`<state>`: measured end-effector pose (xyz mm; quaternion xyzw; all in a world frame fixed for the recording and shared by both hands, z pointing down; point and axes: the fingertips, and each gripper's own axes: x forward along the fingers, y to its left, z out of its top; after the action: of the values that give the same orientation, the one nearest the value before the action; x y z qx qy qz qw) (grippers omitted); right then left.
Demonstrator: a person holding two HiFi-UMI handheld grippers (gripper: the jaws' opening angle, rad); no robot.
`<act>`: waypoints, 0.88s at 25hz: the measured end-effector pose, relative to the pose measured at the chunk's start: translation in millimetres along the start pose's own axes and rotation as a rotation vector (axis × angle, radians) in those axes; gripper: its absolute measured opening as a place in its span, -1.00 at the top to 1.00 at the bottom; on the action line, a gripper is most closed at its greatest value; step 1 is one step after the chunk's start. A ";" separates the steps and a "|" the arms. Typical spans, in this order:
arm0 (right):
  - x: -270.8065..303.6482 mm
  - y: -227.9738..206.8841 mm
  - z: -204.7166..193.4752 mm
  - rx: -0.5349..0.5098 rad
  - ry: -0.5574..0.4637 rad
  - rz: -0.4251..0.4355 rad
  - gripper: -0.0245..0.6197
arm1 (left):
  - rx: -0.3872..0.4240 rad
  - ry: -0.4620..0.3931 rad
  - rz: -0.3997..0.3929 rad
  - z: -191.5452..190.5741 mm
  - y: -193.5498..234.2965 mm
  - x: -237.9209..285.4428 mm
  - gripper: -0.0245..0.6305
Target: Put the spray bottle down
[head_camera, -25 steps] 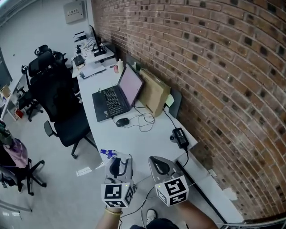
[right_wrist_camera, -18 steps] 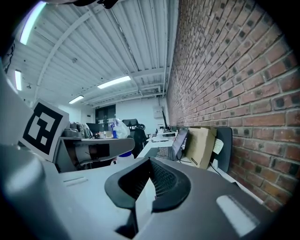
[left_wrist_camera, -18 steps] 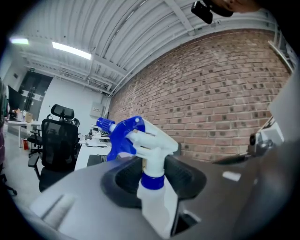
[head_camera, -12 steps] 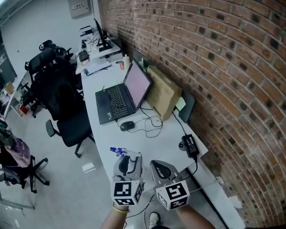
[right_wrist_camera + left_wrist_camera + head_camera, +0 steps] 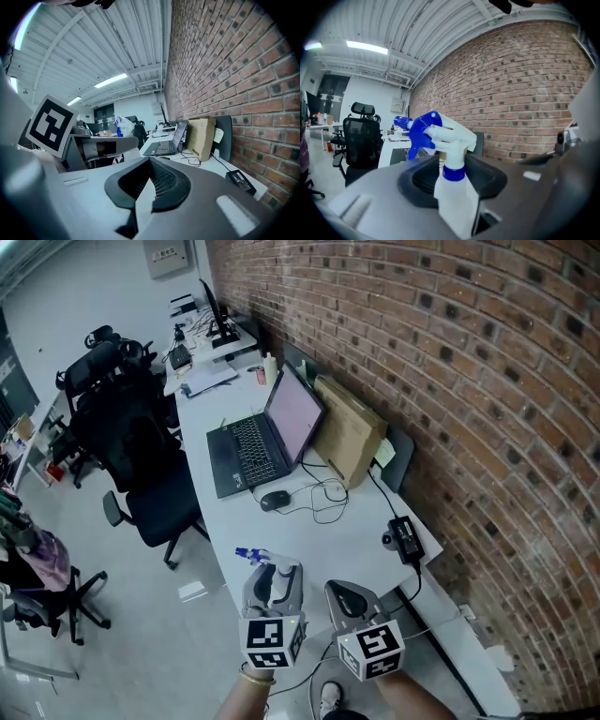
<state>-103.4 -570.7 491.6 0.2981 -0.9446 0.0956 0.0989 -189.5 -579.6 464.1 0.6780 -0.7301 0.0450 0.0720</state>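
**As the left jaws ease apart, the bottle is almost set down**

While the spray bottle (image 5: 454, 197) stands upright between the jaws of our left gripper (image 5: 273, 579), those jaws are opening, so we judge the set-down to be at its release (the pads look to touch the white body on both sides). The bottle is at the near end of the white desk (image 5: 314, 538), close to its chair-side edge, with the blue nozzle turned toward that edge.

Next, we think, the jaws must widen fully. The gripper should then draw straight back without nudging the bottle off the edge. Our right gripper (image 5: 350, 599) hovers just beside the left, jaws nearly together with nothing between them.

We cannot see the bottle's base. The gripper covers it from above and the jaws cut it off in the left gripper view, so we cannot tell whether it rests on the desk.
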 end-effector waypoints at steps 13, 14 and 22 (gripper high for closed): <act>-68.6 69.2 7.1 0.018 -0.031 -0.032 0.93 | -0.077 0.021 0.009 0.4 -6.5 -124.6 0.89; -75.7 76.7 7.3 0.031 -0.033 -0.032 0.93 | -0.088 0.029 0.009 -2.3 -7.3 -137.7 0.90; -114.9 132.8 9.4 0.003 -0.039 -0.029 0.93 | -0.126 0.068 0.006 -14.0 -5.8 -209.2 0.90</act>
<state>-89.7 -403.7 438.4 0.3138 -0.9418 0.0898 0.0811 -168.4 -371.9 442.9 0.6679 -0.7308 0.0222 0.1390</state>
